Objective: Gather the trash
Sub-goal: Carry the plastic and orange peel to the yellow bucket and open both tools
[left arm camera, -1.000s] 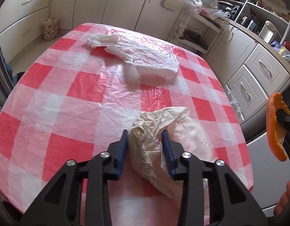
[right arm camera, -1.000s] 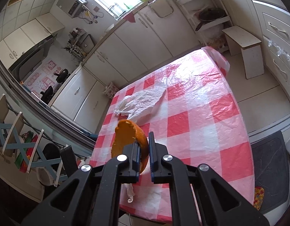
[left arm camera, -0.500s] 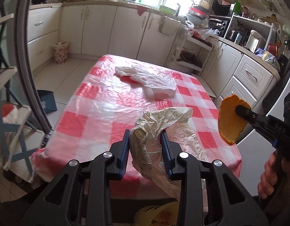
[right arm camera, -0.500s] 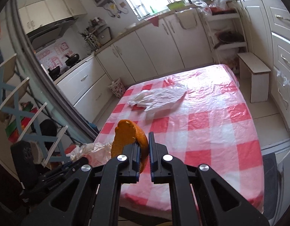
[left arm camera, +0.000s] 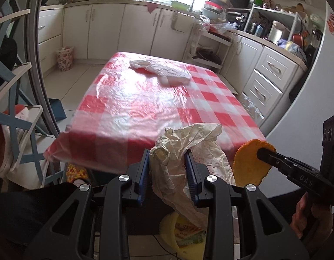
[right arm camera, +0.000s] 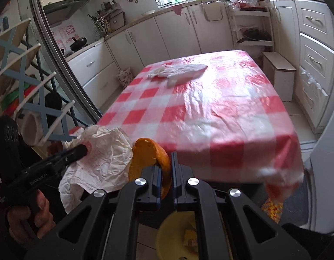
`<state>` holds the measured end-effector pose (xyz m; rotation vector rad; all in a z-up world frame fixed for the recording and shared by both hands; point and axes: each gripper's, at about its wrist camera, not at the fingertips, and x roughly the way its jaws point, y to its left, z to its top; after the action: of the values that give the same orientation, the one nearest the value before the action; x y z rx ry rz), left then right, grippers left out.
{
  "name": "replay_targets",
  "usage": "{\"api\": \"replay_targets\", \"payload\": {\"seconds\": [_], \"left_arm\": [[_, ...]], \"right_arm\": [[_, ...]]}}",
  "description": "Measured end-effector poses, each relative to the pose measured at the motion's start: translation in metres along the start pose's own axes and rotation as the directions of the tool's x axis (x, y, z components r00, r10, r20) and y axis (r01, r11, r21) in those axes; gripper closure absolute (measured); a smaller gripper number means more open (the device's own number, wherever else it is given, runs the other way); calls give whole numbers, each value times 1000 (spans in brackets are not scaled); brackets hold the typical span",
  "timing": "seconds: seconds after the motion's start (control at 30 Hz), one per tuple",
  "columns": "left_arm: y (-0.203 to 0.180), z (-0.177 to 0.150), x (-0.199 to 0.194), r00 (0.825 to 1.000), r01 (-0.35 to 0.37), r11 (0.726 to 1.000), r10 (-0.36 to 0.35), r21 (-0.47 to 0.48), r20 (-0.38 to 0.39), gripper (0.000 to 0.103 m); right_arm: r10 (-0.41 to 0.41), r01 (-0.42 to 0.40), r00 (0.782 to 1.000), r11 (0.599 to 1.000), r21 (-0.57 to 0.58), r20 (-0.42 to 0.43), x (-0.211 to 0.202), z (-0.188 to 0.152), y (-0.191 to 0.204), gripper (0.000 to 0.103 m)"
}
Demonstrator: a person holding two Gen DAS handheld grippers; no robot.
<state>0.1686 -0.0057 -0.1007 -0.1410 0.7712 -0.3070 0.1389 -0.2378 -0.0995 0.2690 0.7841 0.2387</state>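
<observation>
My left gripper (left arm camera: 167, 166) is shut on a crumpled cream paper wrapper (left arm camera: 188, 138), held in the air just off the near edge of the red-checked table (left arm camera: 145, 108). My right gripper (right arm camera: 166, 164) is shut on a piece of orange peel (right arm camera: 147, 158). Each gripper shows in the other's view: the right gripper (left arm camera: 262, 152) with the peel (left arm camera: 249, 164), and the left gripper (right arm camera: 81, 149) with the wrapper (right arm camera: 102, 164). A yellow bin (left arm camera: 182, 234) sits on the floor beneath both, also the bin (right arm camera: 173, 234). A white plastic bag (left arm camera: 164, 71) lies at the table's far end.
A blue and white folding rack (left arm camera: 15, 108) stands at the left. White cabinets with drawers (left arm camera: 271, 82) line the right. A floral wastebasket (left arm camera: 64, 57) sits by the far cabinets. A small white stool (right arm camera: 277, 69) is beside the table. A hand (left arm camera: 308, 214) holds the right gripper.
Both grippers have drawn back from over the table to beyond its near edge, still holding the wrapper and the peel. The yellow bin has come into view below them.
</observation>
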Motion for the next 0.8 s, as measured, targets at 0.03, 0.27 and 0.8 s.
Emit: {"api": "replay_targets", "payload": {"seconds": [0.03, 0.27, 0.8], "left_arm": [[-5, -7, -3, 1000, 8, 1000, -8, 16, -12, 73], [-36, -41, 0, 992, 17, 994, -4, 108, -123, 73], [-71, -75, 18, 963, 83, 986, -42, 147, -267, 45]], "right_arm": [[-23, 23, 1000, 1000, -8, -5, -6, -8, 0, 94], [-142, 139, 983, 990, -32, -113, -14, -48, -4, 94], [-199, 193, 978, 978, 79, 70, -44, -42, -19, 40]]}}
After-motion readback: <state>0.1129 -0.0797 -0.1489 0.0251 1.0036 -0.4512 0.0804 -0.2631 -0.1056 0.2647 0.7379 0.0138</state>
